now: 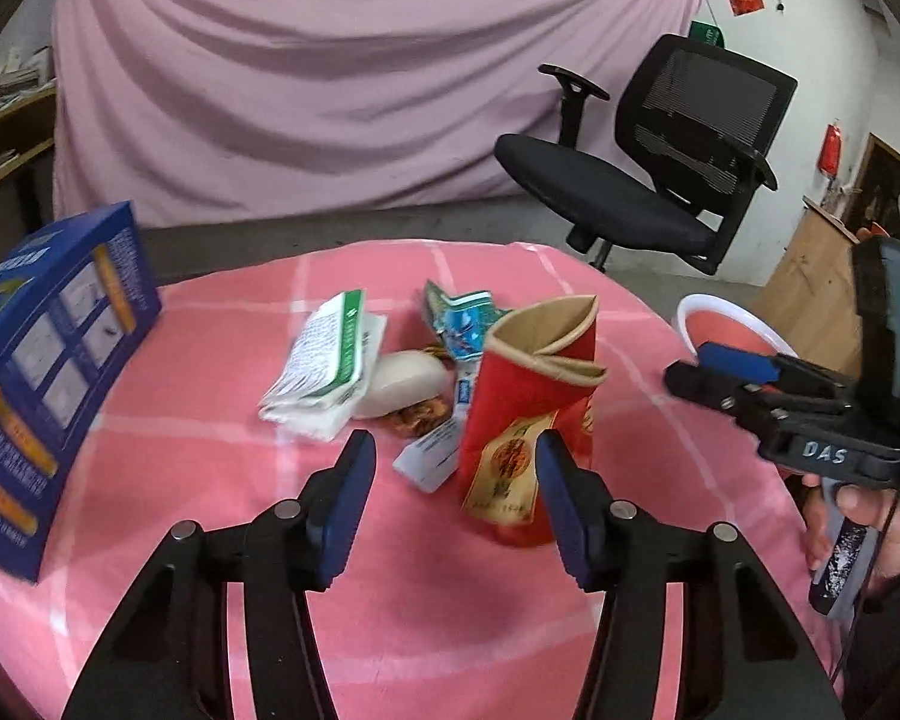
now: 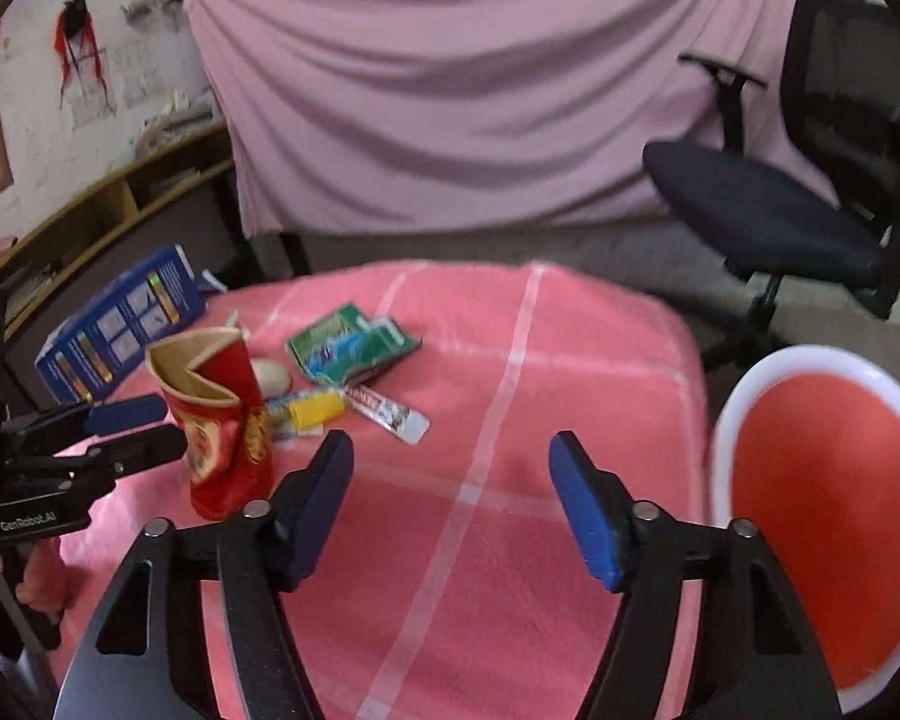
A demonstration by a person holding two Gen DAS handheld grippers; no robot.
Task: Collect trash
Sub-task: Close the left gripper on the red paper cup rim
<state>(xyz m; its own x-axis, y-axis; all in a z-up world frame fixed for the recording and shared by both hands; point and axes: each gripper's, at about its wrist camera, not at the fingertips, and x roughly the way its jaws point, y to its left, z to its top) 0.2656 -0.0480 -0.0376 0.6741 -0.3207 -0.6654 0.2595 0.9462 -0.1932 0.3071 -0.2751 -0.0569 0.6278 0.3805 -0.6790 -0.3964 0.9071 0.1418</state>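
Hovering part-open and empty, both hand-held grippers (image 1: 453,501) (image 2: 450,501) overlook bare cloth (image 2: 480,570).

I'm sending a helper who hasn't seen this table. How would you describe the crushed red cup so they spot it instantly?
Look at the pink checked tablecloth with litter heaped mid-table. At the near edge of that heap stands the crushed red paper cup, upright. Unlike the flat wrappers behind it, it is tall, with a caved-in tan rim and a gold label.
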